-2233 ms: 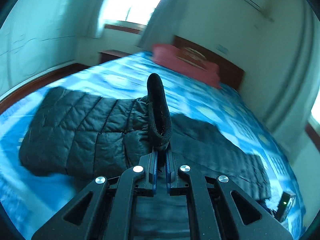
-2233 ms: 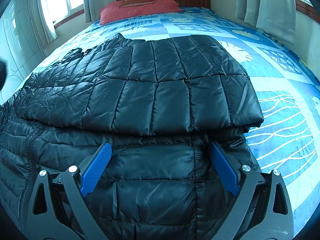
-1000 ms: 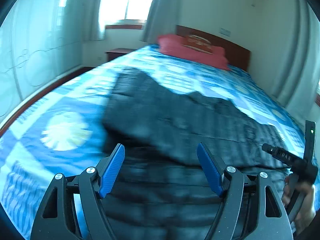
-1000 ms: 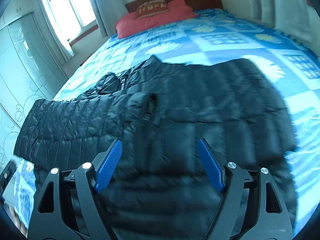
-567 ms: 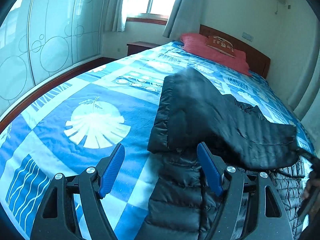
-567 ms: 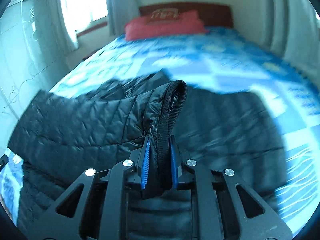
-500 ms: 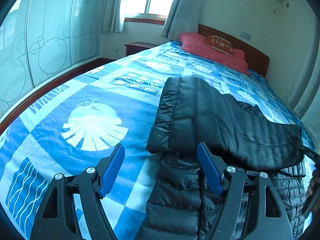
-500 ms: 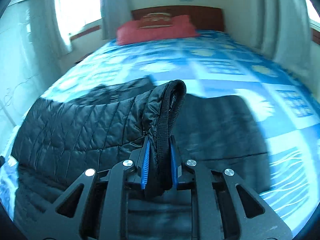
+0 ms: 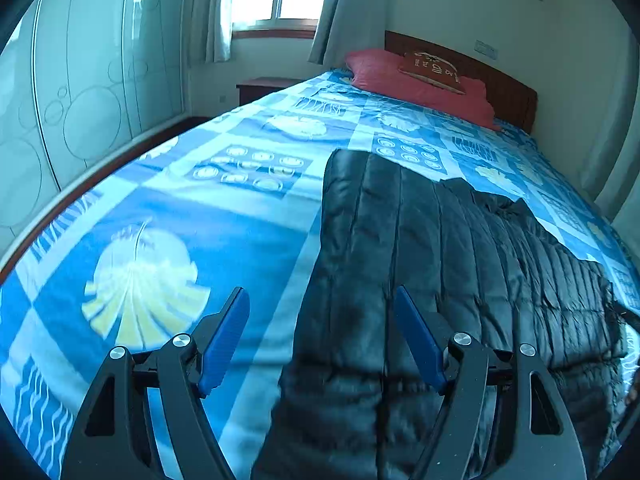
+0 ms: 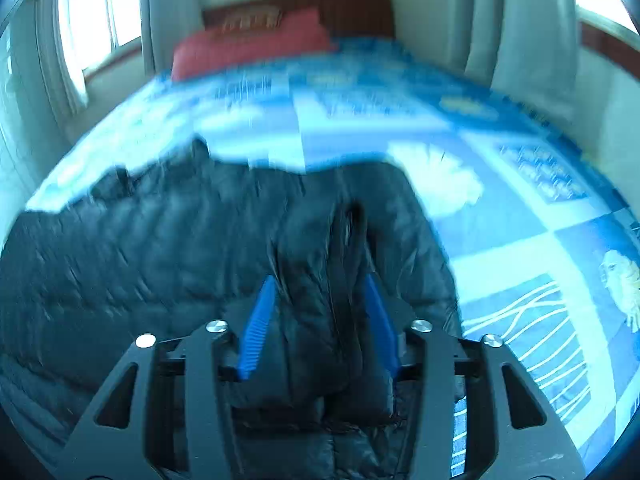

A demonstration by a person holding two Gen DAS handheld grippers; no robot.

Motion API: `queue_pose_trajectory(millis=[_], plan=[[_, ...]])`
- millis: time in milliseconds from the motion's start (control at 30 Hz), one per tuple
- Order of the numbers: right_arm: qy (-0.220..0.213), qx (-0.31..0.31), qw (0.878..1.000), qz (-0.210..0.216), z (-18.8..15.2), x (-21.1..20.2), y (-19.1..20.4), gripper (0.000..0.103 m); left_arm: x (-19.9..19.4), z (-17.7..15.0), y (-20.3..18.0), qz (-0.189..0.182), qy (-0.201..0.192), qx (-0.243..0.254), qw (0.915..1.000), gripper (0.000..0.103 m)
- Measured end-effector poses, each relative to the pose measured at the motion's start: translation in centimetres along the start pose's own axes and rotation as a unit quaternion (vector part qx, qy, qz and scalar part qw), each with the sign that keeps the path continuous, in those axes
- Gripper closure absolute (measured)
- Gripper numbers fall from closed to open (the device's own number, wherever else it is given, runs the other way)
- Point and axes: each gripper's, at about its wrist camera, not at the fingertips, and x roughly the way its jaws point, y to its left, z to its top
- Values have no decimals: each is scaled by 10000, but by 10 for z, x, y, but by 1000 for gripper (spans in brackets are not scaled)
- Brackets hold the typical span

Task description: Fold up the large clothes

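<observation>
A black quilted puffer jacket (image 9: pixel 440 248) lies spread on the blue patterned bed cover (image 9: pixel 180 208), one part folded over its body. My left gripper (image 9: pixel 322 320) hovers open just above the jacket's near left edge, nothing between its blue pads. In the blurred right wrist view the jacket (image 10: pixel 140 260) fills the lower left. My right gripper (image 10: pixel 318 300) is opening, and a raised fold with the jacket's ribbed edge (image 10: pixel 348 240) still stands between its parted pads.
A red pillow (image 9: pixel 416 84) with a smaller cushion lies against the wooden headboard (image 9: pixel 512 96). A wardrobe with circle patterns (image 9: pixel 80 100) and a nightstand (image 9: pixel 264 88) stand left of the bed. Curtains (image 10: pixel 528 20) hang on the right.
The right gripper, shut on the jacket's ribbed edge half a second ago, has parted its jaws and swung right. The left gripper stayed open and drew closer to the jacket's edge.
</observation>
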Motion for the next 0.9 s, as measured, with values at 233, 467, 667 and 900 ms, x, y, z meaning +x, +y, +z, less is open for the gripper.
queue_pose_trajectory(millis=[233,467,667,900], plan=[[654,-370,9967,308,-19,44,23,54,55,3,-10,526,593,497,9956,29],[469,-434,9974,345,-5,25,29,55,46,6,-10,613,630,704,9936,29],[332,-201,9986,353,25,42,27,53,25,42,-13,268,-5,416,9988,29],[735,-220,9967,281,24,86,29,44,113,42,-24,723,985,804,9892,29]])
